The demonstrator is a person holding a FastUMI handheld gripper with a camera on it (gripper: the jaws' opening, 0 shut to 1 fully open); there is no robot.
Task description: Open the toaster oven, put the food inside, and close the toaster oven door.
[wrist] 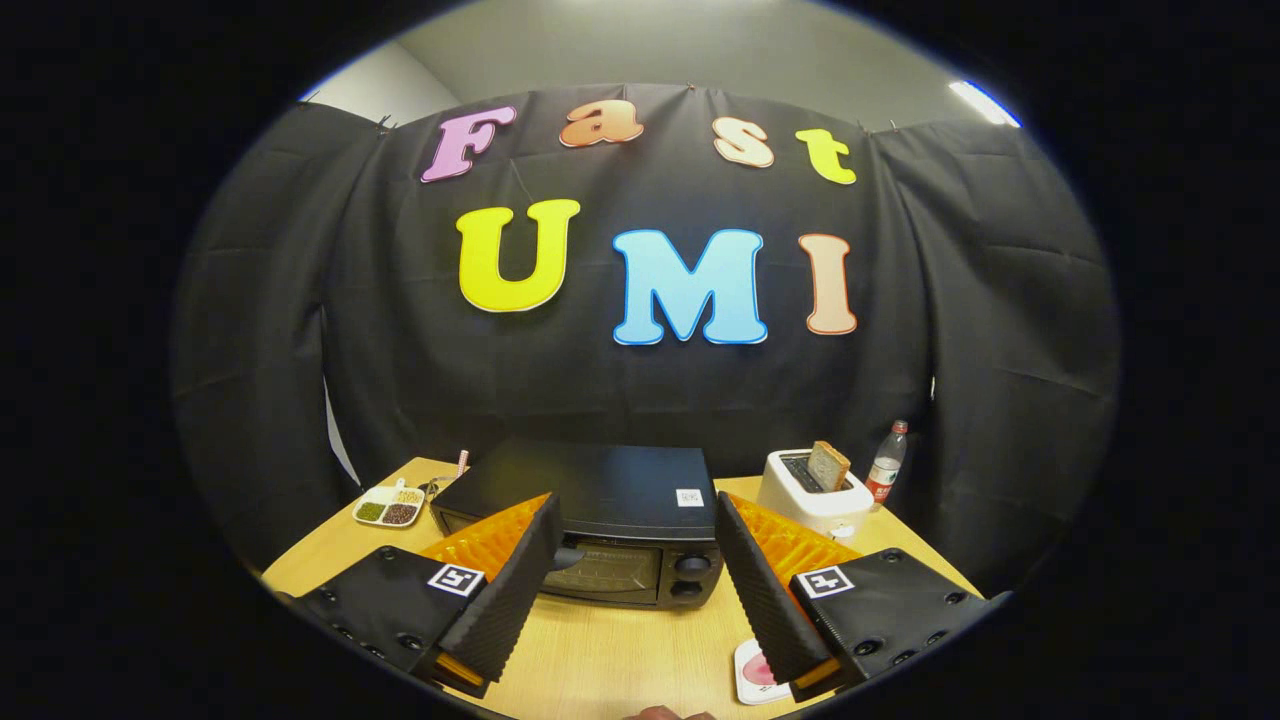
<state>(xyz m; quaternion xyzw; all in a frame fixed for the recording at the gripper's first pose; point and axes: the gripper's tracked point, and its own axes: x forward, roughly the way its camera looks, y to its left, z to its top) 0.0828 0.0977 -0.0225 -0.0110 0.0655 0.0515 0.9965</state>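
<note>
Right now my gripper (635,510) hangs above the wooden table (610,650) with its fingers spread wide, holding nothing. Just beyond them sits the black toaster oven (600,520), door closed. Near my right finger lies a small plate (752,672) with something pink

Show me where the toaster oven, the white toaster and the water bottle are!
toaster oven (600,490): gripper view, on its black top.
white toaster (815,500): gripper view, on its front wall.
water bottle (885,475): gripper view, on its label.
</note>
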